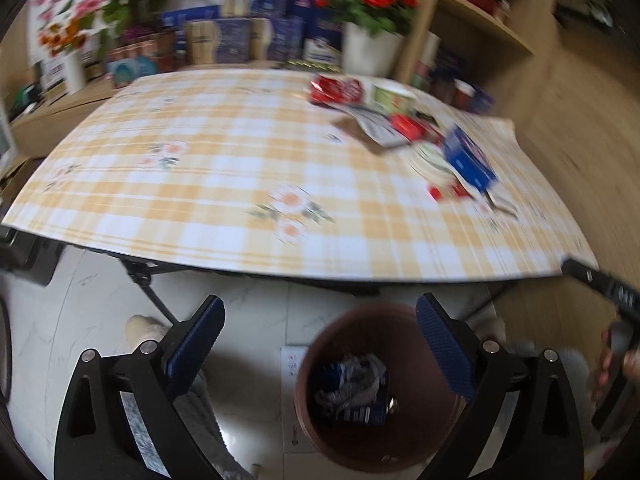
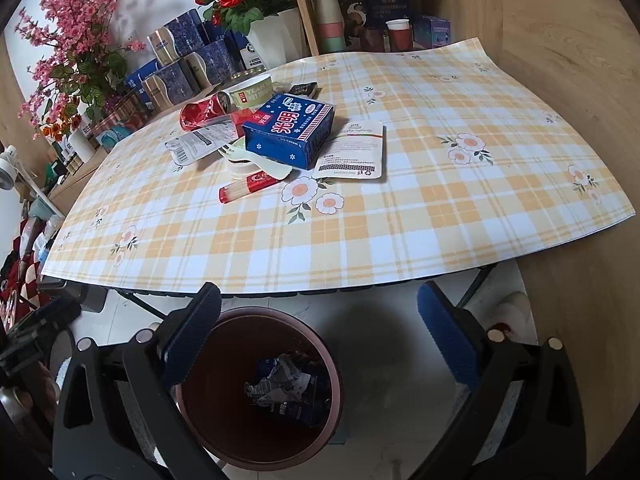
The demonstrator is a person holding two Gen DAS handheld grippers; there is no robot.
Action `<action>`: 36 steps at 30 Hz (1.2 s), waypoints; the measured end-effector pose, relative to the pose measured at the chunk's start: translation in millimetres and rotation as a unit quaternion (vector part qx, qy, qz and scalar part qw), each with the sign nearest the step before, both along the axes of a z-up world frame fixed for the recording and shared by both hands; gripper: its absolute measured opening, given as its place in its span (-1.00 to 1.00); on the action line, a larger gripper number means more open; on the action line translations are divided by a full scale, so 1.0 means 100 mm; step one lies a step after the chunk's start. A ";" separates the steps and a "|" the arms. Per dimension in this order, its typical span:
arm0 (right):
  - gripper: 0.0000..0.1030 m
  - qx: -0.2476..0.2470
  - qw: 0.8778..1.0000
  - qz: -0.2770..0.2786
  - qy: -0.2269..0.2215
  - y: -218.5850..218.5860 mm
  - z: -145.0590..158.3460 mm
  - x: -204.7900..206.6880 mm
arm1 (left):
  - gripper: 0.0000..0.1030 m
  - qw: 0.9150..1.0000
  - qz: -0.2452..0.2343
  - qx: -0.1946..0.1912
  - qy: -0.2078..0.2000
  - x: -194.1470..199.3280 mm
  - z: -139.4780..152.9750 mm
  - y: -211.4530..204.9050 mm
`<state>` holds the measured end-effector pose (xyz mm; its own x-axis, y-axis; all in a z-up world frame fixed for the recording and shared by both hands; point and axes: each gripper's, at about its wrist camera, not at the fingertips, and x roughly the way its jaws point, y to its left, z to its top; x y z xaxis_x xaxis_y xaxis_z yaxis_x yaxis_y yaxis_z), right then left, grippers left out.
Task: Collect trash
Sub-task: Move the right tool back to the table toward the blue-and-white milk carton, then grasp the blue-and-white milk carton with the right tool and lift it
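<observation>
Cardboard, foil and thin plastic make up the remaining trash, all heaped on the checked tablecloth (image 2: 400, 216) and well apart from both grippers. Both tools hang over the brown waste bin (image 2: 224, 432), which stands on the floor just in front of the table edge and already holds crumpled wrappers (image 2: 286, 390).

Jaw state: the left gripper (image 1: 320, 344) has its jaws spread wide with nothing between them; the right gripper (image 2: 320, 328) is likewise spread and empty.

Handling notes, judged from appearance:

- Blue carton (image 2: 290, 130) — probably light and fairly stiff, yet likely to crush if empty. Take it across the short sides, near a corner.
- White pouch (image 2: 352, 152) — flat, limp and likely slippery. It lies partly under the carton; pinch its free edge and peel it upward.
- Red stick pack (image 2: 248, 188) — thin, lying alone beside the heap. Grip it across its width at mid-length.
- Red can (image 2: 204, 114) — lying on its side, so it may roll; close on the cylinder wall.
- Paper bowl (image 2: 250, 90) — light, with a soft rim. Pinch the wall.

Clear the carton first, since it rests on top of other pieces.
</observation>
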<state>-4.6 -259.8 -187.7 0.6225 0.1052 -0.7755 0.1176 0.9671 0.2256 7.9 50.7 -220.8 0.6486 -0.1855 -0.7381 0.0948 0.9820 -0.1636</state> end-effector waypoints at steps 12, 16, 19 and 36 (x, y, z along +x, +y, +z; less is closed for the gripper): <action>0.88 0.001 1.000 -0.003 0.004 -0.11 0.01 0.33 | 0.86 0.998 0.063 -0.018 -0.002 0.17 -0.02 0.30; 0.88 0.018 1.000 -0.008 0.000 -0.17 0.06 0.58 | 0.86 0.998 0.065 -0.020 -0.003 0.26 -0.03 0.31; 0.88 0.029 1.000 -0.008 0.002 -0.20 0.07 0.86 | 0.86 0.997 0.064 -0.028 -0.013 0.33 0.01 0.33; 0.90 0.012 0.999 0.003 0.040 0.16 -0.19 2.40 | 0.83 0.994 0.073 -0.085 -0.011 0.65 0.02 0.49</action>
<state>235.2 -243.6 -206.8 0.5584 0.1273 -0.8197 0.1310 0.9622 0.2386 72.8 100.0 -218.4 0.6932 -0.2100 -0.6895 -0.0407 0.9437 -0.3284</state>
